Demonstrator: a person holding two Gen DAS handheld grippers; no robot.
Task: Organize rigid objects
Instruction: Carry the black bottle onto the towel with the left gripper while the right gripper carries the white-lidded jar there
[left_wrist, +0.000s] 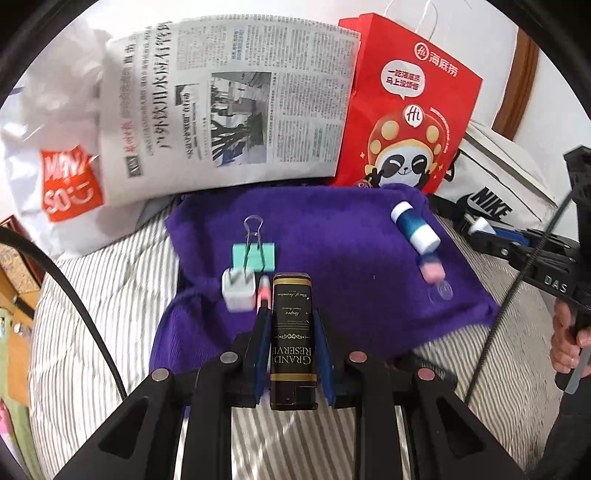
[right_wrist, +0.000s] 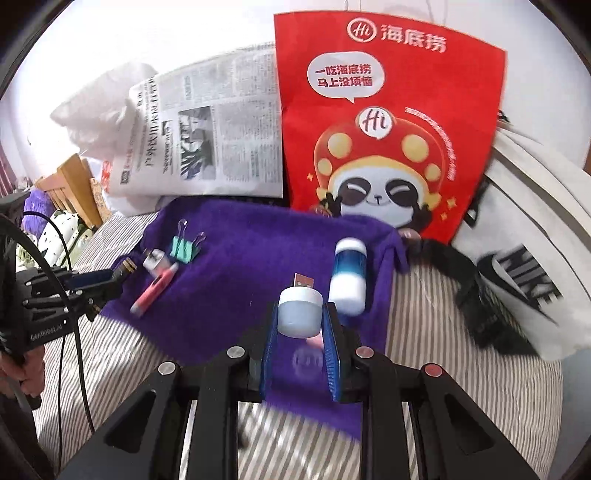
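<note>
While my left gripper (left_wrist: 291, 328) carries the dark Grand Reserve box (left_wrist: 292, 339) lengthwise between its blue fingers, the box's long axis runs straight ahead along them, its far end poking out over the near edge of the purple towel (left_wrist: 332, 236). The jaws are closed down to the box's width and pressing both its sides. Just past that far end, to the left, lie the white plug adapter (left_wrist: 239, 291) and the pink pen-like stick (left_wrist: 263, 290), close together, and beyond them the mint binder clip (left_wrist: 254, 254). I judge the box belongs in that row, so the left is the nearer arm for it.

My right gripper (right_wrist: 300, 325) is narrowed onto a small white-capped jar (right_wrist: 299, 312), held above the towel near its right edge; whether the pads truly bite or only bracket it is blurred. Ahead of the jar a USB plug (right_wrist: 304, 281) shows, and just right of that the blue bottle with white caps (right_wrist: 349, 275) lies pointing away from me. Furthest back stand the newspaper (left_wrist: 229, 99) and the red paper bag (right_wrist: 388, 122).
</note>
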